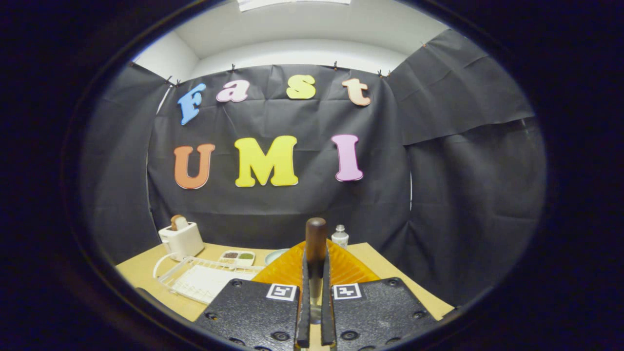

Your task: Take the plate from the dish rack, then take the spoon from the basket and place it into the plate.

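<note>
My gripper is shut on a spoon. The spoon stands upright between the fingers, its dark wooden handle rising above their tips and a metal stem showing lower in the gap. Right behind the fingers is the orange ribbed basket, partly hidden by them. A pale blue-green plate lies on the table just left of the basket, only its edge in sight. The white wire dish rack sits further left on the wooden table.
A white toaster with bread in it stands at the table's far left corner. A small white two-compartment dish lies behind the rack. A little clear bottle stands beyond the basket. Black cloth walls close in the table.
</note>
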`<state>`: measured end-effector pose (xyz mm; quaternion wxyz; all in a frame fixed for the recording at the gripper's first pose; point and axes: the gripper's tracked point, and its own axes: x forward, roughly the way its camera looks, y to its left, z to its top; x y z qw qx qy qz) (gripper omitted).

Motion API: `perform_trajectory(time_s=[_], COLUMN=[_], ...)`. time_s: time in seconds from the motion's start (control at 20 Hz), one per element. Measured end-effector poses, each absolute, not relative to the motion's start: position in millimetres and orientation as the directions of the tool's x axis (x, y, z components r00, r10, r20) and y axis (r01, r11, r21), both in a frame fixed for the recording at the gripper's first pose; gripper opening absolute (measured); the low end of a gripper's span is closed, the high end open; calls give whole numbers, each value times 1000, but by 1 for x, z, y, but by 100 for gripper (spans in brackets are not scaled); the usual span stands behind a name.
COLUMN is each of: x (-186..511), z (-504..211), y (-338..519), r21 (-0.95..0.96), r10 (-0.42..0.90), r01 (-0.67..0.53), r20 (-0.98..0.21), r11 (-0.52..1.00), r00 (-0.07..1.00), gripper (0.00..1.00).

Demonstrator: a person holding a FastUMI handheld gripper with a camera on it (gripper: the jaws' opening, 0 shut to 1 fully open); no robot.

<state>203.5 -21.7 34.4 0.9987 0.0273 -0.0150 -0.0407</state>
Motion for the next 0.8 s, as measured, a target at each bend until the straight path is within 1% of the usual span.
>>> perform_trajectory(time_s=[0.25,0.4,0.55,0.8], x=[162,147,144,160], z=[1,-33,-56,-103], y=[31,53,73,82], r21=[37,11,3,25], r10=[-53,-37,-16,-20], r01=[52,37,16,22], r20=[31,-3,-3,-77], r11=[998,999,1000,999], r00=[998,999,1000,997], gripper=[14,14,14,15])
